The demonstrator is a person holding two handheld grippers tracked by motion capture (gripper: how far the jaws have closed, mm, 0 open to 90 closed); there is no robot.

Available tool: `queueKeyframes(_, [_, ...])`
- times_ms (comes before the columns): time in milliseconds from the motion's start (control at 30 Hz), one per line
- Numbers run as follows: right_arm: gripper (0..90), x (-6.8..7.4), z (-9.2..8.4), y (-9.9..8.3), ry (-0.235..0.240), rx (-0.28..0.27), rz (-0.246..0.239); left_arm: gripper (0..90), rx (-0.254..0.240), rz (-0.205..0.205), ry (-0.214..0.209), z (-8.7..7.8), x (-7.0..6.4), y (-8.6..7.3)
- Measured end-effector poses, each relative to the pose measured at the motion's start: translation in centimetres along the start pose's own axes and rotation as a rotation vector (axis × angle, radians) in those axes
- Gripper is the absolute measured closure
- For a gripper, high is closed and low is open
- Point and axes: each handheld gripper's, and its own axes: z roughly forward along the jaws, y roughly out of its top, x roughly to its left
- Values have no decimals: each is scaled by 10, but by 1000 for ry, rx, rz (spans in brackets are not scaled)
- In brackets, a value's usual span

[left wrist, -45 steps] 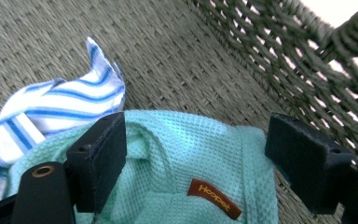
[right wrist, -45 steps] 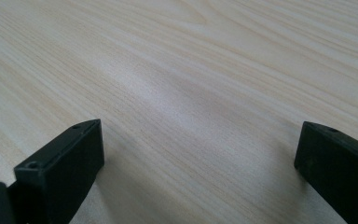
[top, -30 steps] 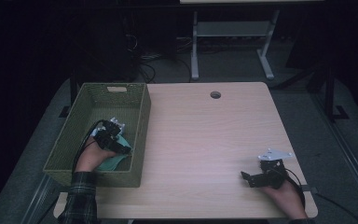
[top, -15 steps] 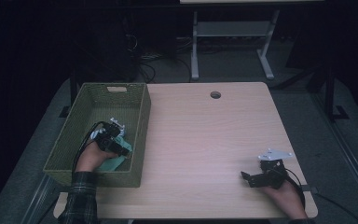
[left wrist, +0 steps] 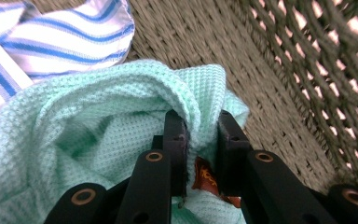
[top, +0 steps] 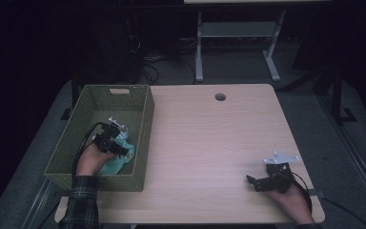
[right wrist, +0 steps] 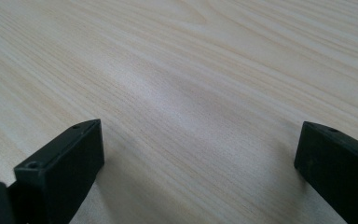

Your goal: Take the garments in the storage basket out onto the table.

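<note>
- Two hand-held black two-jaw grippers are at work over a pale wooden table (top: pixel 209 143) with a round hole near its far edge
- The left gripper (left wrist: pixel 200 140) is down inside the olive-green woven basket (top: pixel 88 102) that stands on the table's left side; in the high view it sits near the basket's right wall
- Its jaws have just been closing, and in the left gripper view they now pinch a raised fold of the mint-green waffle-knit cloth (left wrist: pixel 74 140) between them, the pads pressing on the fabric from both sides
- An orange label (left wrist: pixel 207 179) sewn to that cloth shows just below the pinched fold, between the jaws
- A white cloth with blue stripes (left wrist: pixel 51 42) lies touching the mint-green cloth on its far side, also on the basket floor
- The right gripper (right wrist: pixel 200 154) rests low over the bare table near the front right corner, well apart from the basket
- Its jaws stand wide apart with nothing but wood grain between them
</note>
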Motion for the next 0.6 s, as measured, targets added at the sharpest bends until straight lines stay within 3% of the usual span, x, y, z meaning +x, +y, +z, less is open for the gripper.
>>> queueKeyframes(600, [11,0,0,0,0,0,-1,777,-263,-49,-41,-34,6,-4])
